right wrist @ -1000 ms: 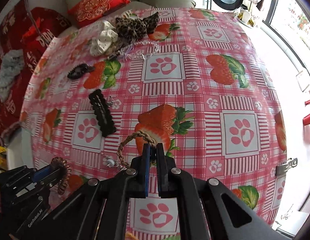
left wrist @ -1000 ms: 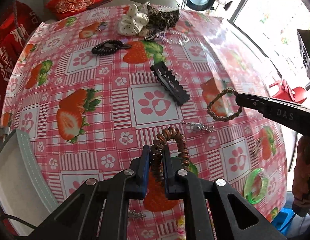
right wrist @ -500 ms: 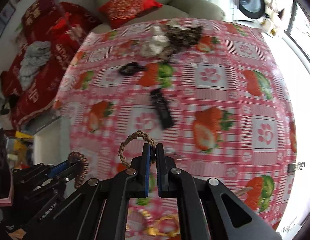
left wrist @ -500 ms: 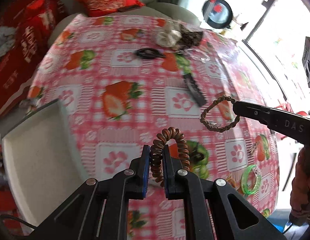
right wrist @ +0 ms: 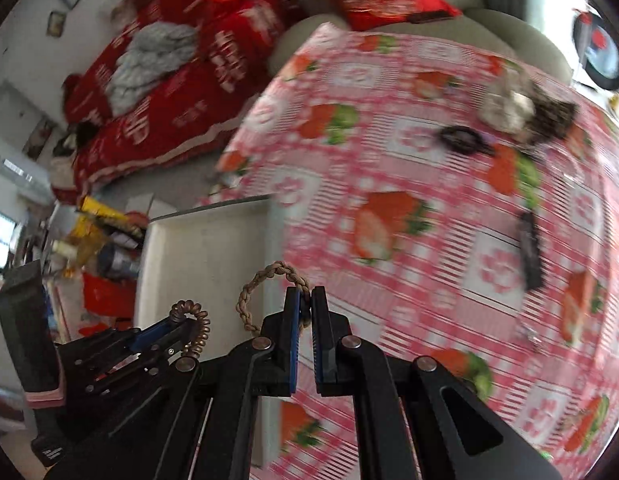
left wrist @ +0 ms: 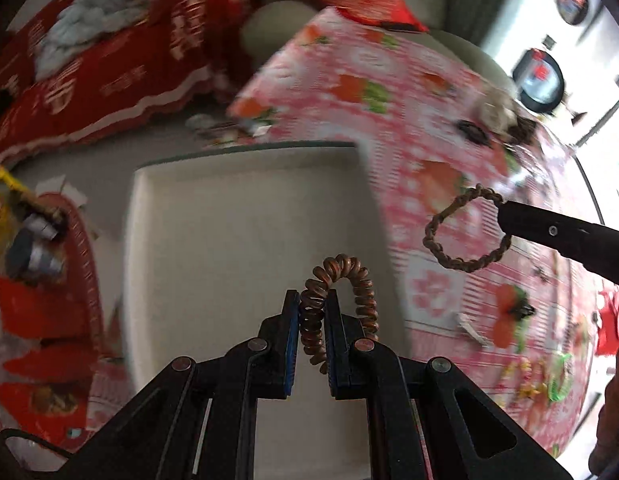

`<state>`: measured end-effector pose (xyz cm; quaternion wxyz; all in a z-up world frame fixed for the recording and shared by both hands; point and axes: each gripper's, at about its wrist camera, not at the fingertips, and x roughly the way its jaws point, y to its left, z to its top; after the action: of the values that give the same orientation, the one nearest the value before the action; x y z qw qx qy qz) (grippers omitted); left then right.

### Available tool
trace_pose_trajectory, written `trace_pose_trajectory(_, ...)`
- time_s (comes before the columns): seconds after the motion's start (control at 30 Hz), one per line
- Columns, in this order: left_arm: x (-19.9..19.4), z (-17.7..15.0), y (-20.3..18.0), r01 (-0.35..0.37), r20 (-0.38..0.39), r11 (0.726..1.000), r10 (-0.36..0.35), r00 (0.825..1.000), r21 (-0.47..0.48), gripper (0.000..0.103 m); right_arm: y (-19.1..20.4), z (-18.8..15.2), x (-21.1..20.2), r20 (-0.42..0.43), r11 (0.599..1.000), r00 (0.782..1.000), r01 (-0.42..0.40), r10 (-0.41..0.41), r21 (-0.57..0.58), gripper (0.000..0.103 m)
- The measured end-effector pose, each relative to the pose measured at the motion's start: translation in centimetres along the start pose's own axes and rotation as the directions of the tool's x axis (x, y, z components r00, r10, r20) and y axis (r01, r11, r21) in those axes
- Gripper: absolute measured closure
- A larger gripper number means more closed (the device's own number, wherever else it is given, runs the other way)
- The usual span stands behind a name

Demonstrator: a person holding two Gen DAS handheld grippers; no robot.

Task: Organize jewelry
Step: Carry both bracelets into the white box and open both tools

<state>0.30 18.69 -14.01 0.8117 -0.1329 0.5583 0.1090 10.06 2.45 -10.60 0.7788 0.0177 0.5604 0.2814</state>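
White tray [left wrist: 237, 216] bare; left tool [left wrist: 312, 312] clamps coil tie [left wrist: 337, 280], right tool [right wrist: 305, 308] pinches braided bracelet [right wrist: 265, 284]; more pieces wait on tabletop [right wrist: 409, 280].

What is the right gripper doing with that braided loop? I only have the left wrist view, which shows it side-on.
Observer: The right wrist view looks along its fingers. The right gripper is shut on the braided bracelet, and the loop sticks out to the left of the jaws.
Operator: Anything else my view misses?
Observer: A long black hair clip lies flat on the tablecloth, well apart from the black hair tie.
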Motion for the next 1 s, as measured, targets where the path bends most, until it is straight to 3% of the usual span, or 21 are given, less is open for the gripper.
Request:
trace_pose_trajectory(0.37, 3.7, 0.9, 5.5, -0.084, -0.022, 0.994, 0.082, 0.996, -0.07, 0.085, 5.8, 2.4, 7.5, -0.085, 0.997, 0.996, -0.011, 0.005, -0.071, 0.097)
trace_pose_trajectory(1.0, 7.0, 4.2, 6.2, -0.164, 0.005, 0.986, 0.164, 0.986, -0.017, 0.084, 5.8, 4.3, 14.5, -0.163, 0.994, 0.983, 0.072, -0.084, -0.078, 0.097)
